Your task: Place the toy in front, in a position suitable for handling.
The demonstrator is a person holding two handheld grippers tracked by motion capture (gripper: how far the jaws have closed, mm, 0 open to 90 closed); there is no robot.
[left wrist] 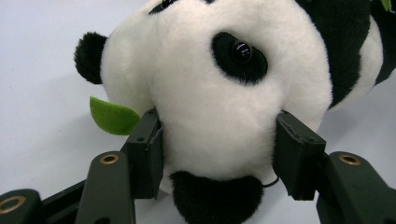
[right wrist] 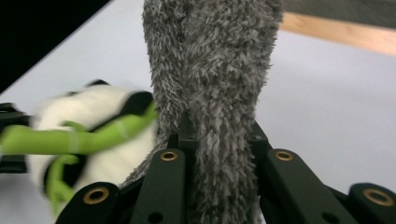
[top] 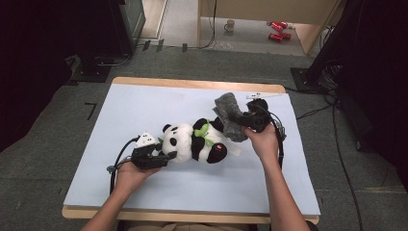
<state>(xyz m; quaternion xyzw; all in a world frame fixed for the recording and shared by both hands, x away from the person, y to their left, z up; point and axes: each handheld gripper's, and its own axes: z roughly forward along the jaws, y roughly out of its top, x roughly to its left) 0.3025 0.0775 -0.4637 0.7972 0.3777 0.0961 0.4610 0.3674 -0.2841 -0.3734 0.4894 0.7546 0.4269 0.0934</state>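
A black-and-white panda plush [top: 192, 142] lies on its back on the pale blue table top [top: 144, 106], holding a green bamboo sprig [top: 206, 134]. My left gripper [top: 166, 156] is shut on the panda's head [left wrist: 219, 93], its pads pressing into the white fur from both sides. A green leaf [left wrist: 112, 116] sticks out beside the left jaw. My right gripper [top: 243, 120] is shut on a grey fuzzy sock [top: 228, 113], which stands up between its jaws [right wrist: 215, 70] just above the panda's legs. The panda [right wrist: 93, 121] and its bamboo [right wrist: 70, 137] show blurred at the left of the right gripper view.
The table's wooden rim [top: 192, 83] runs along the far side. On the floor beyond are a mug [top: 230, 25] and red cans [top: 278, 30]. Cables [top: 337, 130] trail on the floor at the right. Dark equipment [top: 96, 43] stands at the back left.
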